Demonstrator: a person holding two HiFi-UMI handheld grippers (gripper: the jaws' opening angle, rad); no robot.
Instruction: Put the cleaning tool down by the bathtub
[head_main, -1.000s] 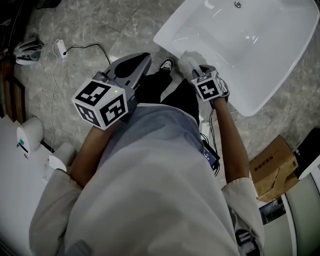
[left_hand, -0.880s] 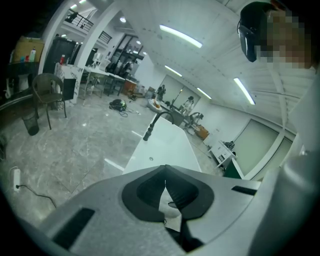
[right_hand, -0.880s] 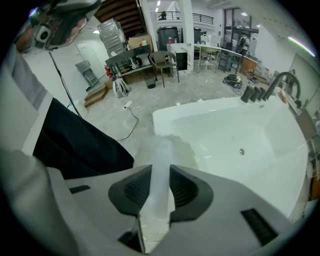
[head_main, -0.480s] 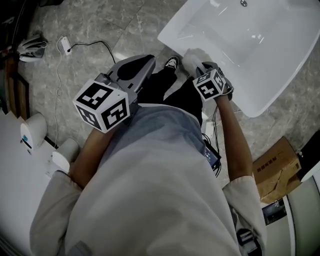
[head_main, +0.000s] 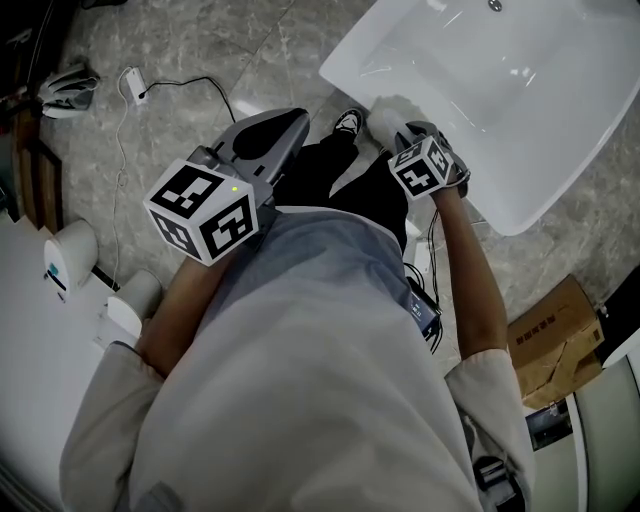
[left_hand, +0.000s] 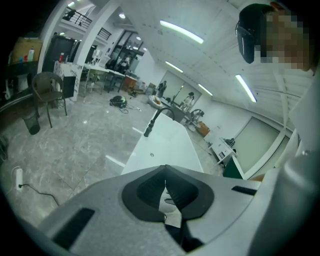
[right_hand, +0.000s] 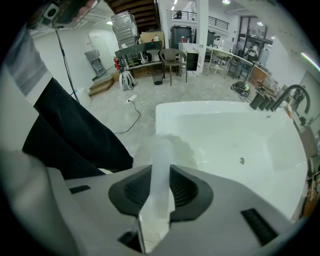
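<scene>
Two grippers are in play, and only one carries load. The right gripper (right_hand: 161, 176) points steeply down with its jaws clamped on the pale handle of the cleaning tool (head_main: 386, 112). The tool's soft white head hangs at the near corner of the bathtub (right_hand: 210, 108), over its rim. Whether the head touches the rim cannot be told. The left gripper (left_hand: 165, 175) is held off to the side over the floor (head_main: 200, 50), jaws together and nothing between them.

Assessment: the put-down is not yet made, since the tool is in the air and not beside the tub.

Recommended handling:
- Bring the tool off the rim to the floor side of the near corner, so that it ends beside the tub and not in it.
- Keep clear of the person's shoe (head_main: 341, 124), which stands just beside that corner.
- Lower until the head bears on the floor. The slim handle will likely topple if left upright, so lean it on the tub's outer wall or lay it flat.
- Part the jaws only once the tool is supported, then draw straight back along the handle.
</scene>
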